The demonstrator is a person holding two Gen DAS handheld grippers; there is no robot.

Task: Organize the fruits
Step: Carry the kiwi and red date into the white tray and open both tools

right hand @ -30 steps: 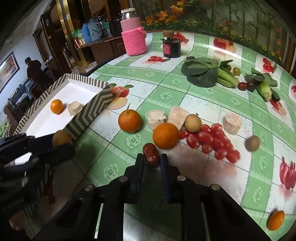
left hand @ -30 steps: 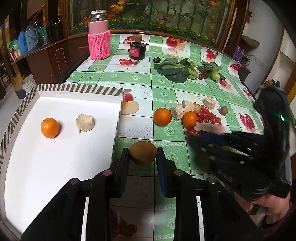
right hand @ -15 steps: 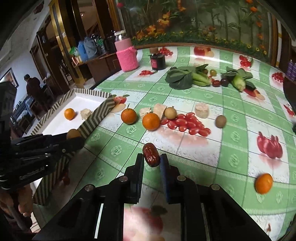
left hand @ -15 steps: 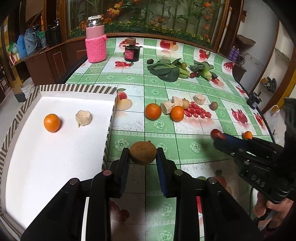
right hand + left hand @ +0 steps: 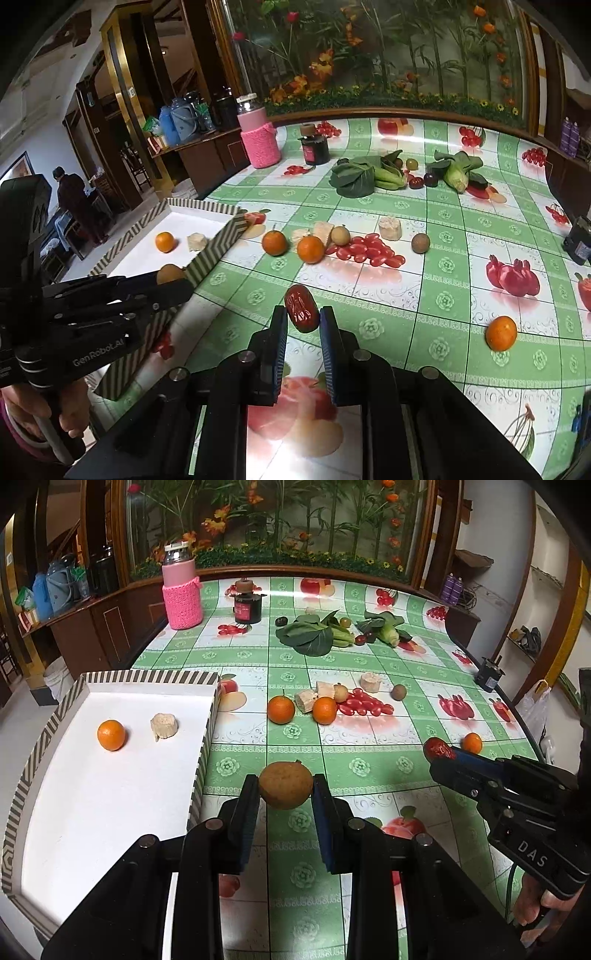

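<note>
My left gripper [image 5: 285, 788] is shut on a round brown fruit [image 5: 285, 784], held above the table just right of the white tray [image 5: 48, 734]. The tray holds an orange [image 5: 111, 734] and a pale fruit chunk [image 5: 164, 726]. My right gripper [image 5: 303, 314] is shut on a red date [image 5: 301, 308], lifted over the green tablecloth; in the left wrist view the date [image 5: 437, 748] shows at that gripper's tip. Two oranges [image 5: 274, 242] [image 5: 311, 249], cherry tomatoes [image 5: 365, 249], pale chunks [image 5: 390, 228] and a brown kiwi [image 5: 420, 243] lie mid-table.
A lone small orange [image 5: 501, 332] lies at the right. Leafy greens [image 5: 354, 175], a dark jar [image 5: 316, 147] and a pink-sleeved bottle [image 5: 258, 142] stand at the back. A black device [image 5: 580, 240] sits at the right edge. A person [image 5: 74, 206] stands far left.
Both grippers have lifted and drawn back from the fruit pile, each keeping its fruit. The right gripper has moved away to the right in the left wrist view.
</note>
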